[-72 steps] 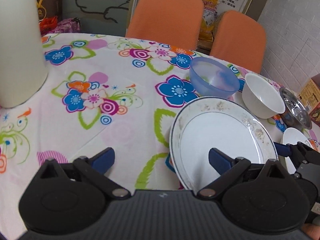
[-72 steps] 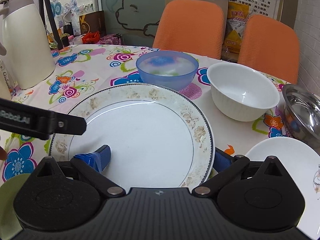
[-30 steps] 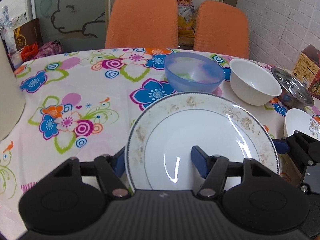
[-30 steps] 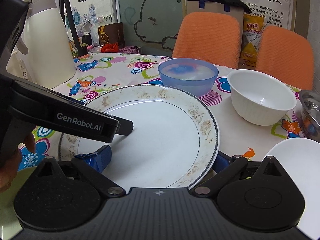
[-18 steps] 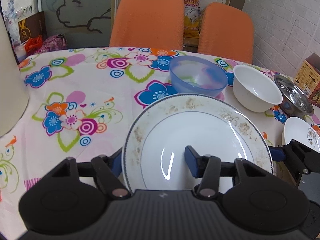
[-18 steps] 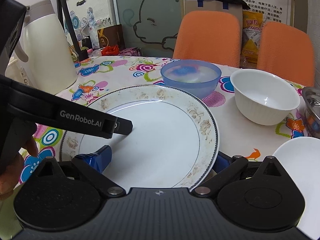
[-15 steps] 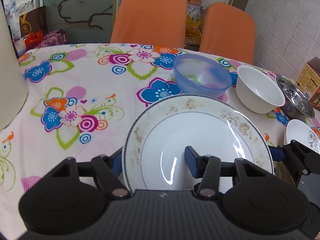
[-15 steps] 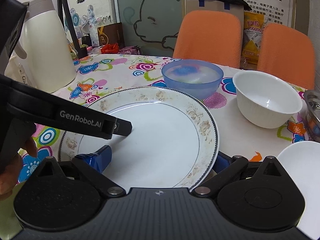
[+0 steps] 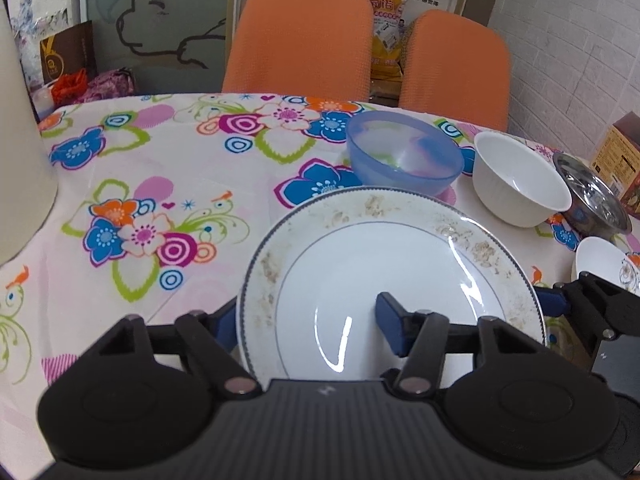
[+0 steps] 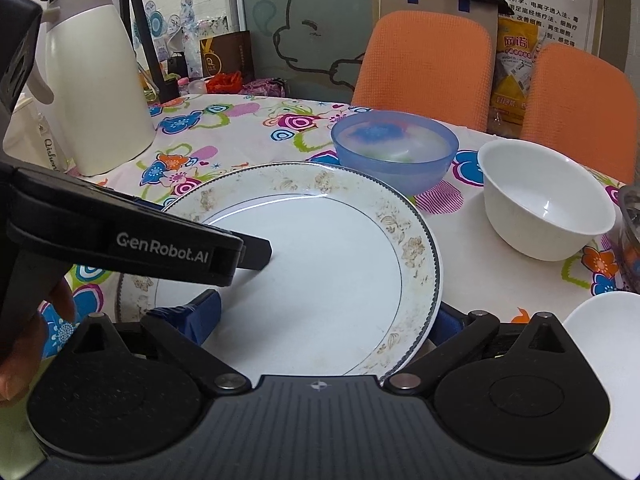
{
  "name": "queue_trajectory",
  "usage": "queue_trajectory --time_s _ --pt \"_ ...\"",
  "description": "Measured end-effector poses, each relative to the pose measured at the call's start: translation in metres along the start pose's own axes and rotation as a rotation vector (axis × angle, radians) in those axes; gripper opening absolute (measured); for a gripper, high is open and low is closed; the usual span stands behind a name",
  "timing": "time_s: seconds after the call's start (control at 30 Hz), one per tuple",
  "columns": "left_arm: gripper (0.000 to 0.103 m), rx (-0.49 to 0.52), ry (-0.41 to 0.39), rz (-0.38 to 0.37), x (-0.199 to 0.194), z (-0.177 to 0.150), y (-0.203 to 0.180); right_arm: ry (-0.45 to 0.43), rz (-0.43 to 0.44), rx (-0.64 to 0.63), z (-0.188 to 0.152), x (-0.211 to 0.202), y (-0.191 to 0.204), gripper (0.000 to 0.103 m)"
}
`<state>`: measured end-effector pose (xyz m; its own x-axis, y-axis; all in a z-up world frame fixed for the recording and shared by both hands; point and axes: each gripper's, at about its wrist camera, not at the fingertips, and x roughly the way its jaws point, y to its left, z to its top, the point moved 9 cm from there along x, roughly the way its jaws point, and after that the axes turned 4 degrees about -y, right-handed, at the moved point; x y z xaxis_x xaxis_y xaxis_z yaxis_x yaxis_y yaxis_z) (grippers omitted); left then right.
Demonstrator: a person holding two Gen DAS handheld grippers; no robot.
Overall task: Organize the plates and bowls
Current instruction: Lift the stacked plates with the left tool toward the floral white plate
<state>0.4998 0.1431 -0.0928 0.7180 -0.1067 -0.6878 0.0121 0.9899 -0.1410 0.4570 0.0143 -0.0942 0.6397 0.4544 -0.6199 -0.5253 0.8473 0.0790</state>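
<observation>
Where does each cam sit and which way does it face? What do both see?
Left wrist: behind the left tongs, facing the orange chairs; own fingers grip the big plate, right tongs at right.
Right wrist: behind the right tongs, facing the same way; left tongs and a hand at left.
Shared: plate, blue bowl, white bowl, chairs.

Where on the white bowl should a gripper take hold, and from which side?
Grip the white bowl by its rim, one finger inside and one outside the wall, coming from above at the near edge. It stands upright and open, and looks too wide to span. The blue bowl crowds its left and a steel bowl its right, so the near side seems freest.
</observation>
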Motion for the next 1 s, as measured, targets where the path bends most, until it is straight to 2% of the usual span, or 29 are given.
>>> queue_trajectory --time_s 0.1,0.27,0.47,0.6,0.8,1.0 --pt "0.057 0.008 -0.009 0.019 -0.003 0.007 0.002 -0.009 0.025 0.045 0.004 -0.003 0.002 0.091" --pt "0.057 -0.003 -0.041 -0.012 -0.022 0.019 0.0 -0.051 0.018 0.078 0.013 -0.018 0.004 0.092" --pt "0.057 -0.008 -0.068 -0.021 -0.051 0.02 -0.005 -0.106 -0.012 0.045 0.023 -0.05 0.017 0.091" --pt "0.057 -0.019 -0.089 -0.031 -0.078 0.013 -0.007 -0.11 -0.008 0.037 0.015 -0.072 0.03 0.091" --pt "0.057 -0.007 -0.078 -0.018 -0.116 -0.028 -0.015 -0.069 0.015 0.091 -0.021 -0.097 0.051 0.091" --pt "0.057 -0.004 -0.037 -0.002 -0.132 -0.079 -0.02 -0.048 0.004 0.106 -0.057 -0.118 0.068 0.091"
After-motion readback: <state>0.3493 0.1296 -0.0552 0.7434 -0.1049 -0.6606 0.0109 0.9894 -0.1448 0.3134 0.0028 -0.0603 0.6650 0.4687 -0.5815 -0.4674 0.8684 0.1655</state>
